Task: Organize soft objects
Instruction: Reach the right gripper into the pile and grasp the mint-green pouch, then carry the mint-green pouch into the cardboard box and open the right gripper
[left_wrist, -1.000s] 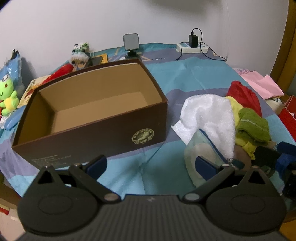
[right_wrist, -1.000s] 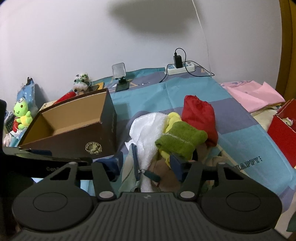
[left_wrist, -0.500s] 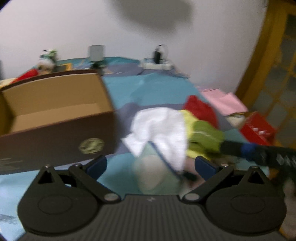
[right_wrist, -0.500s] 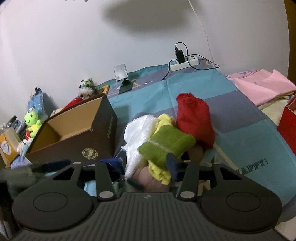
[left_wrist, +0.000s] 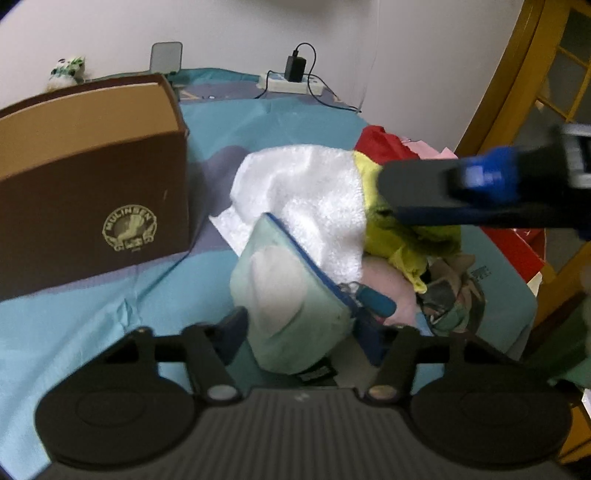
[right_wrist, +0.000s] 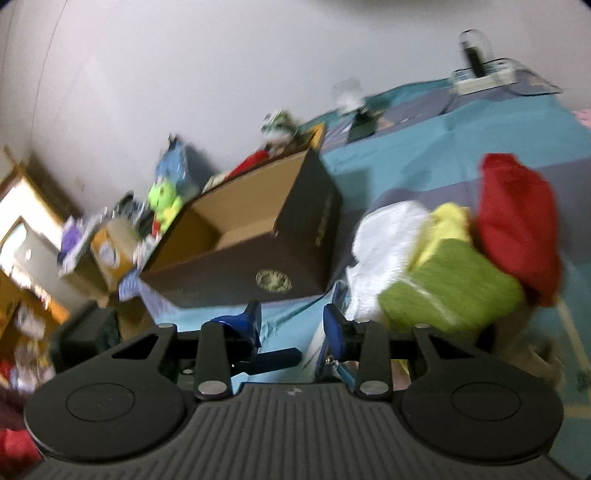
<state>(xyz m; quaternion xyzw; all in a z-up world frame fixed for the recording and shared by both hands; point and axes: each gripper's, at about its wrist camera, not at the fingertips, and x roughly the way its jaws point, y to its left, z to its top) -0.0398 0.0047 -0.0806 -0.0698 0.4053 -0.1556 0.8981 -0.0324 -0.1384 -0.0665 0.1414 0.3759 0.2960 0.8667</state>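
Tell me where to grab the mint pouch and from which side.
Grip the mint pouch across its soft near end, coming from the front, low. Its flat faces already sit between the left gripper fingers, whose jaws are closing. I'd avoid the zipper edge on its right: a white towel lies over it.

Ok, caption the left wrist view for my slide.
Left gripper closing around a mint pouch beside the brown box.
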